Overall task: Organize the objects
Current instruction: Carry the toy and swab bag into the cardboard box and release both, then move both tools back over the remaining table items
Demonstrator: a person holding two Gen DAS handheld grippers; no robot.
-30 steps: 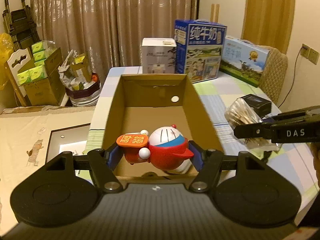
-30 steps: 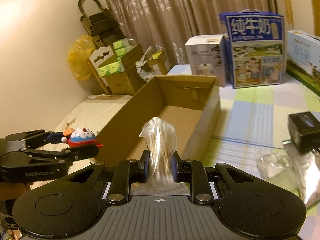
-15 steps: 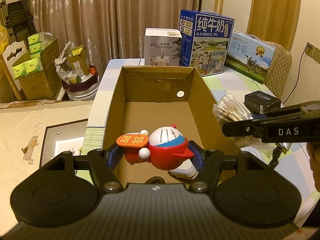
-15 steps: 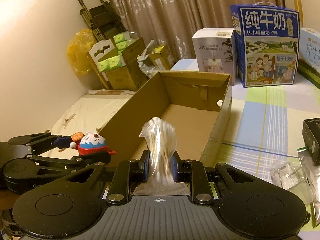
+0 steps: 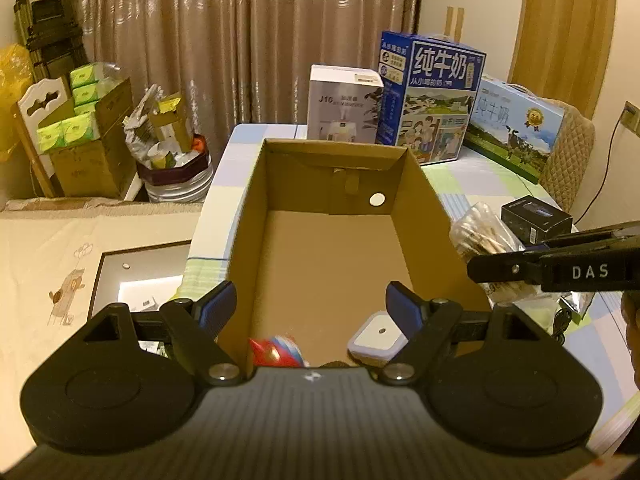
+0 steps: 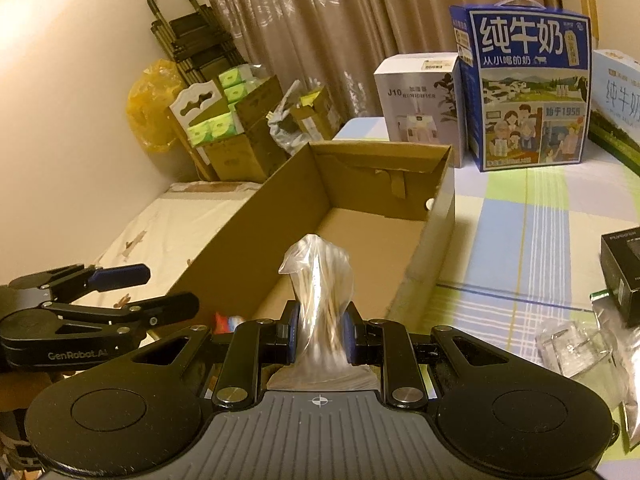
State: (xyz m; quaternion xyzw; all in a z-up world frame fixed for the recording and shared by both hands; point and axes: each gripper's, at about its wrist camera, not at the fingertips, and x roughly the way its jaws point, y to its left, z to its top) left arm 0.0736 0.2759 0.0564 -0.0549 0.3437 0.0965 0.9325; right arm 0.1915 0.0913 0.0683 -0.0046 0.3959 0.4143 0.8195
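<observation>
The left gripper point(image 5: 310, 306) gapes empty over the cardboard box point(image 5: 416, 184), the red toy point(image 5: 276, 352) at its near end, while the right gripper point(image 6: 319, 334) pinches a light, crinkly bag of cotton swabs point(image 6: 320, 280) near its gathered base, beside the box's right wall

Left wrist cam looks down into cardboard box point(image 5: 336, 248) from its near end, close. Right wrist cam views it from right; both share box & curtain point(image 6: 332, 28).

Brown cardboard box point(image 5: 256, 216); red-blue toy point(image 5: 276, 350); checked tablecloth point(image 6: 532, 240).
</observation>
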